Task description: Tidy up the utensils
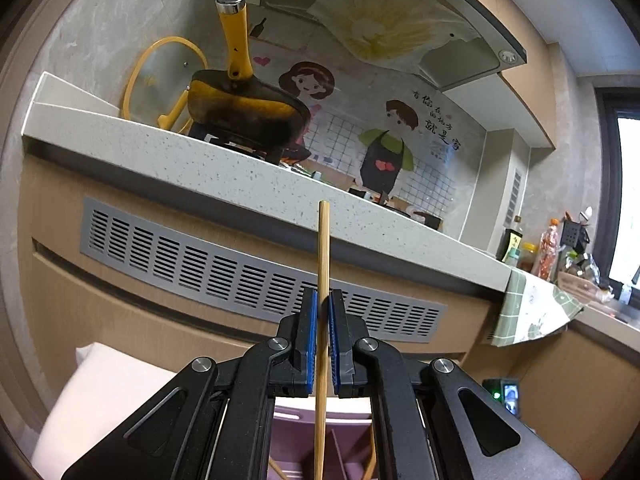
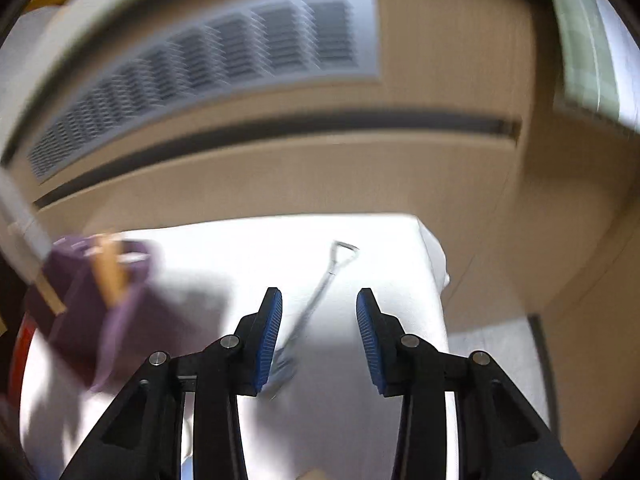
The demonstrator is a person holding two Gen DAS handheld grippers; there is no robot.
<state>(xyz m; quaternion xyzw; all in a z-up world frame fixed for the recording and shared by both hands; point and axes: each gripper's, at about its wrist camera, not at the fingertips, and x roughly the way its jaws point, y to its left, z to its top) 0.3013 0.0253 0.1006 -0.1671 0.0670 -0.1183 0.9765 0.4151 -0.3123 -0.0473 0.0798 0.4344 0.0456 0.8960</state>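
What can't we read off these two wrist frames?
- Chopstick, left wrist view: lower end cut off by the frame edge, so where it sits in the pink organizer is unclear; left gripper arms hide most of the organizer.
- Fork, right wrist view: motion blur, and the tines are partly behind the right gripper finger.
- Purple holder, right wrist view: smeared; contents unreadable.

Home kitchen: stone countertop (image 1: pixel 224 168), yellow-handled pan (image 1: pixel 248 108), range hood (image 1: pixel 460 28).

Yellow-handled pan (image 1: pixel 248 112), glass lid (image 1: pixel 160 80), grey vent (image 1: pixel 240 264)
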